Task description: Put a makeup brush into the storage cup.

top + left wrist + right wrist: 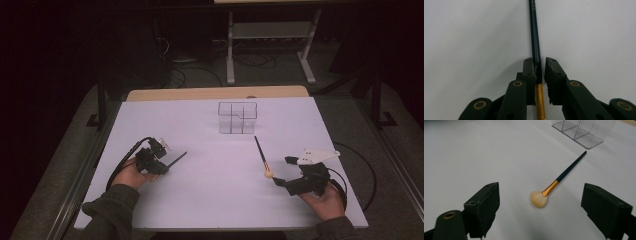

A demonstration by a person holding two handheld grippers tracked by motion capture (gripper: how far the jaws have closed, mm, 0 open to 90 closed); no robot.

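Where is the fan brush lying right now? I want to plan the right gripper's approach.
The fan brush lies flat on the white table, right of centre, bristles just ahead of the open right gripper, handle pointing toward the clear organizer.

White table (210, 195) with clear divided organizer (237, 118) and fan brush (262, 156).

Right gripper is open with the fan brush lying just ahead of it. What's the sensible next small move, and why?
Probably ease the right gripper forward and down so its jaws straddle the fan brush near its gold ferrule, then close. The jaws stand wide open short of it, and the brush lies flat, untouched, on the white table.
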